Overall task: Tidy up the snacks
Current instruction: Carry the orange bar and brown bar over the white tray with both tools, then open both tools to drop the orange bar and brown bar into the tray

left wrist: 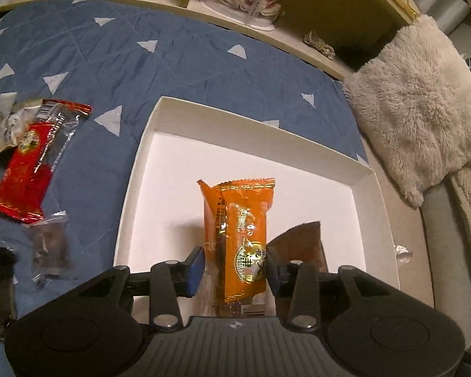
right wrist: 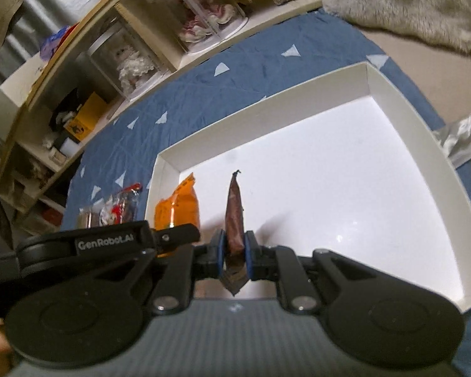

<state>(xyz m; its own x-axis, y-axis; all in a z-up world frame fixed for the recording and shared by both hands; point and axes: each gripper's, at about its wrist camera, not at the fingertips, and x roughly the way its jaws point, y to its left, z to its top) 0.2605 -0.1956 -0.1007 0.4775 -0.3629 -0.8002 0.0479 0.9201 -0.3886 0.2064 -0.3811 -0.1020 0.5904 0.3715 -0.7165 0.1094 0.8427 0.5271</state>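
Observation:
An orange snack packet (left wrist: 245,229) stands upright over the near left part of the white box (left wrist: 257,122). My left gripper (left wrist: 234,270) is around its lower end. The right pad is at its edge, and the left pad stands a sliver off the clear film, so the jaws look open. A thin brown packet (right wrist: 234,216) is held edge-on by my right gripper (right wrist: 235,253), which is shut on it over the box's near side. In the right wrist view, the orange packet (right wrist: 179,210) shows to the left. In the left wrist view, the brown packet (left wrist: 301,242) shows to the right.
The box lies on a blue quilt (left wrist: 110,62). A red packet (left wrist: 34,163) and a clear packet of dark snacks (left wrist: 50,251) lie left of it among other wrappers. A fluffy blanket (left wrist: 417,100) is to the right, with a shelf (left wrist: 267,31) behind. A crumpled silver wrapper (right wrist: 461,138) lies beside the box.

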